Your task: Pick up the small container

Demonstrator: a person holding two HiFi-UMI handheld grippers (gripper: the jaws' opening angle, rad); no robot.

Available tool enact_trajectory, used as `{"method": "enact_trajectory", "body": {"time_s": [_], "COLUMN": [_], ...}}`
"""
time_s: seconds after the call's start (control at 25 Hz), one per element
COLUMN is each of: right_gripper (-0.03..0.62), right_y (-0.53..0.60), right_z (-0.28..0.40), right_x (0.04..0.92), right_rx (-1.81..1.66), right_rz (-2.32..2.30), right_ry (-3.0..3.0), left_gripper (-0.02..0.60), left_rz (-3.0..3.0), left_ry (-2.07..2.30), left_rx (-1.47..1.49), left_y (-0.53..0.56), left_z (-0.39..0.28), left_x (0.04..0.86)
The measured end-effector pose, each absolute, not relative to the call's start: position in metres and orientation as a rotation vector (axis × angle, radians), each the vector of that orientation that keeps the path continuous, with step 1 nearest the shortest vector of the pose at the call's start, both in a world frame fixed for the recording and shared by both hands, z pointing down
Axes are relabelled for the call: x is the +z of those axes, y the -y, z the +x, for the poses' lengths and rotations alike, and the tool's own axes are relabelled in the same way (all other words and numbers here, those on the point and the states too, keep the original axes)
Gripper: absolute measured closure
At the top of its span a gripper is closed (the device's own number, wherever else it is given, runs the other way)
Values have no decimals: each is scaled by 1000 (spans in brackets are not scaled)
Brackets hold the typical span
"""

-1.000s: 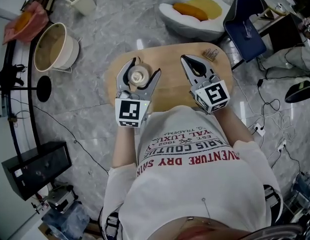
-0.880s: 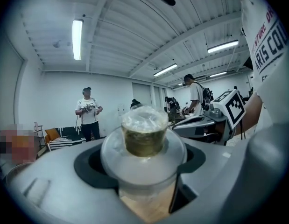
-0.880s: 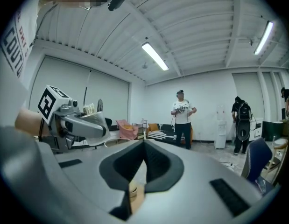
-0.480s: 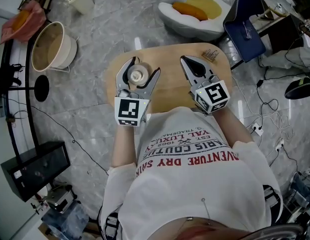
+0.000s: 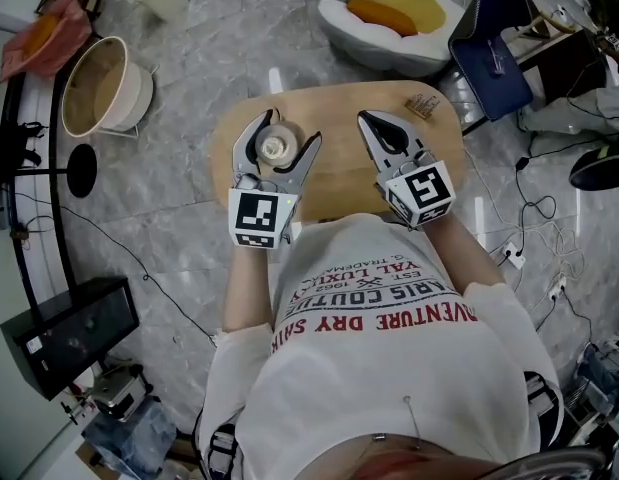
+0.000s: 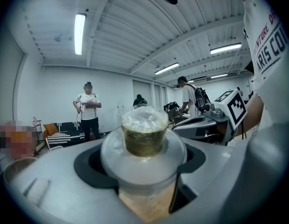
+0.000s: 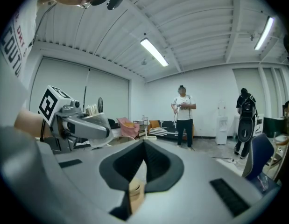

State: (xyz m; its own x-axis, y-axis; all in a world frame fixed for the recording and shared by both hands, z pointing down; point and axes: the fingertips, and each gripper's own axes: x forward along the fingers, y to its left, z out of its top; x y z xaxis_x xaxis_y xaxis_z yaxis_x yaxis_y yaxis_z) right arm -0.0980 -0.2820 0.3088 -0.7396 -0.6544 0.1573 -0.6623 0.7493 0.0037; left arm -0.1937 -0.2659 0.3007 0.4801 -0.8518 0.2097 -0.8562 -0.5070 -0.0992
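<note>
Your left gripper (image 5: 290,129) has its jaws spread wide, one on each side of the small clear plastic container with yellow-brown contents (image 5: 275,148). The container stands on the left part of the light wooden table with rounded corners (image 5: 339,178). It sits deep between the jaws, and I judge you hold them this wide to clear its broad clear rim. In the left gripper view, dark pad shows on both sides of it and nothing looks pressed, so to my eye it is bracketed rather than gripped, and not yet lifted.

Your right gripper (image 5: 366,118) is over the right part of the table with its jaws pressed together on nothing. It is well apart from the container and looks parked out of the way.

A small pale item (image 5: 422,105) lies at the table's far right corner, too small to identify and well clear of your work. Nothing on the table stands between the jaws and the container.

On the floor around you:
- a cream round tub (image 5: 104,88) at the far left
- a white cushioned seat with yellow and orange on it (image 5: 389,18) on the far side
- a dark blue chair (image 5: 494,38) at the far right
- a black box (image 5: 69,333) at the near left

None of these should hinder a straight lift.
</note>
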Motion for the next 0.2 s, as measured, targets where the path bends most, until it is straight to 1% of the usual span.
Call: {"method": "enact_trajectory", "body": {"time_s": [0.2], "right_gripper": [588], "right_y": [278], "right_z": [-99], "right_x": [308], "right_rx": [54], "right_rz": [1044], "right_ry": [2800], "left_gripper": [236], "left_rz": [2671], "left_ry": [1548], "left_rx": [358], "left_y": [263], "left_z": [-191], "left_x": [306]}}
